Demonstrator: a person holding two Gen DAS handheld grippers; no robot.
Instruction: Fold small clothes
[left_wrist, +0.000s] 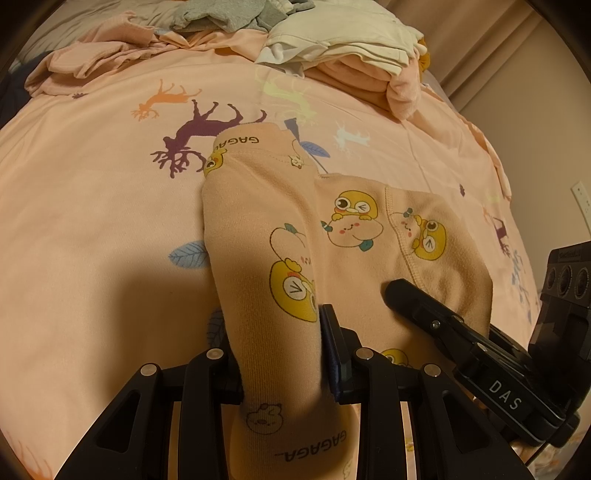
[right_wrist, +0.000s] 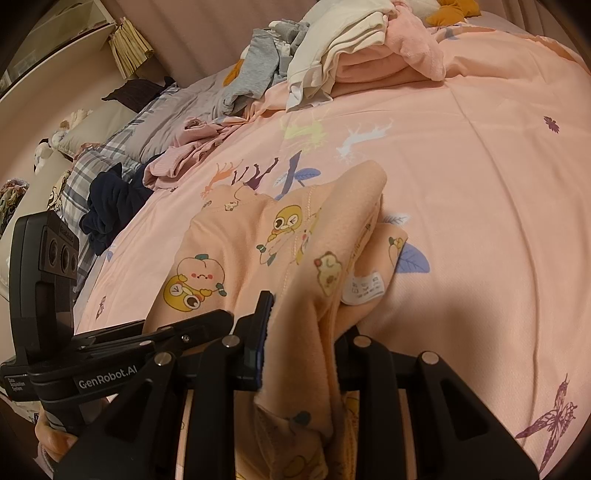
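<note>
The left claw (left_wrist: 280, 369) was clamped on one leg of the peach printed pants (left_wrist: 354, 229), the right claw (right_wrist: 299, 354) on a bunched edge. This looked like mid-fold; next they should carry the cloth forward across the bed (left_wrist: 92, 192), which lay open ahead, laundry piles (right_wrist: 332, 48) well apart.

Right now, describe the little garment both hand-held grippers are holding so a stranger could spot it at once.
Start at the pink bedspread printed with deer. At its near edge, in front of the piled laundry, lies a small peach garment. Only it carries yellow cartoon chicks, peach characters and GAGAGA lettering, and only it is clamped in the left hand-held gripper and right hand-held gripper.
</note>
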